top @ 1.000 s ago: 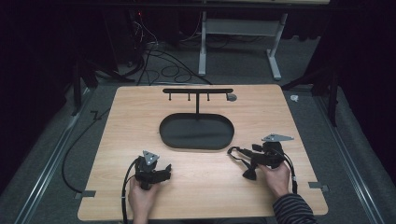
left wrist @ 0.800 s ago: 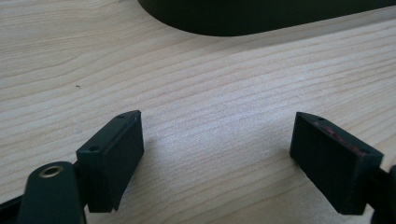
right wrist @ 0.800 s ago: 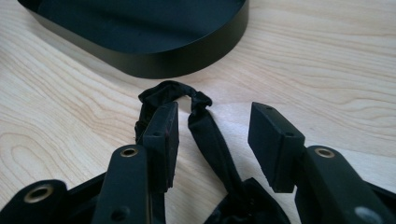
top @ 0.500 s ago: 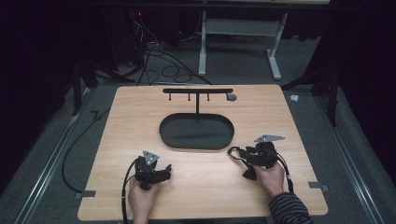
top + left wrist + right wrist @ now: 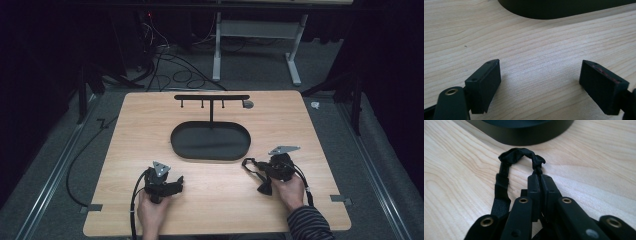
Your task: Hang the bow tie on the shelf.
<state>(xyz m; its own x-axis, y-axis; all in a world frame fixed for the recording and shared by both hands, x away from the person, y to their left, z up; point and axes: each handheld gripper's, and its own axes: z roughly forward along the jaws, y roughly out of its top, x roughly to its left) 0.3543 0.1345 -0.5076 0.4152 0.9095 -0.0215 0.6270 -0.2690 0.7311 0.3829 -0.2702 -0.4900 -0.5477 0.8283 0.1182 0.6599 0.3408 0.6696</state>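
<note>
The right gripper's [image 5: 539, 178] jaws have just been closing and now stand together, clamped on a black strap [image 5: 520, 155]; a second ago they stood apart, and in the high view the right gripper [image 5: 260, 172] has drawn a little nearer the person since then. That suggests the pick-up is made: the strap is caught and can be lifted, likely toward the hook rack [image 5: 211, 98] at the far side, though none of that is begun.

In the right gripper view the strap arches out from the jaw tips as a loop, its crown pointing toward the wall of the black oval tray [image 5: 524, 137], with one flat limb running back alongside the jaws. Its long axis therefore lies roughly in line with the gripper, aimed at the tray. In the high view the strap [image 5: 256, 169] lies low over the bench [image 5: 140, 125] just short of the tray's near rim, and a dark end hangs beside the hand.

The left gripper's [image 5: 540, 75] jaws stand wide apart with nothing but bare wood between them, resting near the front edge, well apart from the strap
</note>
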